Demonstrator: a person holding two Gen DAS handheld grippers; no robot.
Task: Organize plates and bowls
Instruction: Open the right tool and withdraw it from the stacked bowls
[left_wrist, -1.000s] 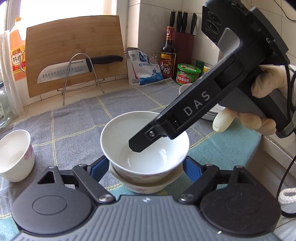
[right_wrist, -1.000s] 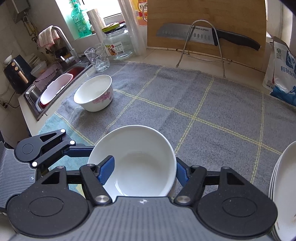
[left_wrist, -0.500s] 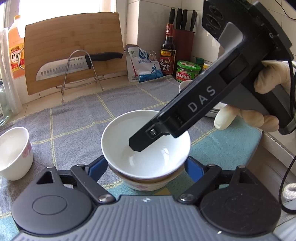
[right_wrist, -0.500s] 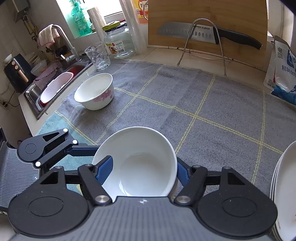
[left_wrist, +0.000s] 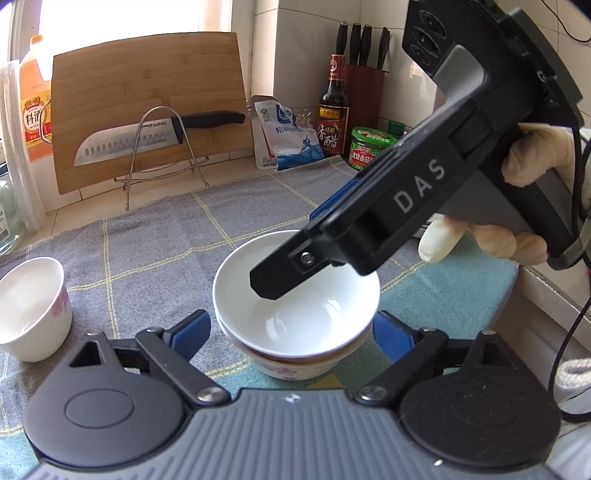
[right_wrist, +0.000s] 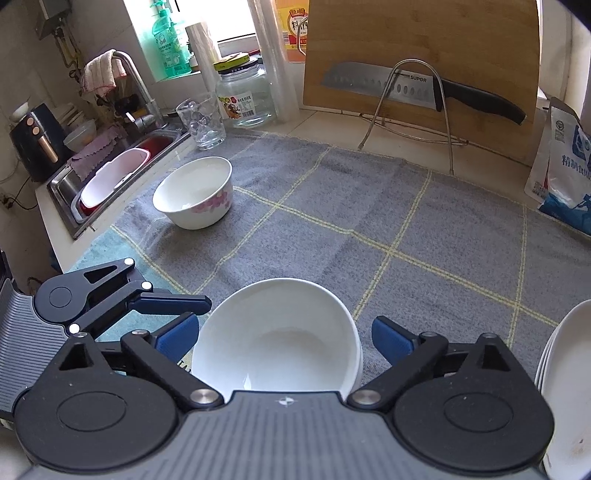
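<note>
1. two white bowls nested: top bowl sits inside a floral-print lower bowl, on the teal edge of the counter towel
2. left gripper jaws spread wide, blue pads either side of the bowl stack, not touching it
3. right gripper jaws spread too, blue pads flanking the top bowl's rim with gaps both sides; in the left wrist view one black finger hangs over the bowl's inside
4. gloved right hand holds the right gripper's handle
5. third bowl with pink flowers stands upright on the grey towel near the sink, well apart from the stack
6. stack of white plates at the right edge, beside the right gripper
7. behind: bamboo cutting board leaning on the wall, santoku knife on a wire rack in front of it, vinegar bottle, salt bag
</note>
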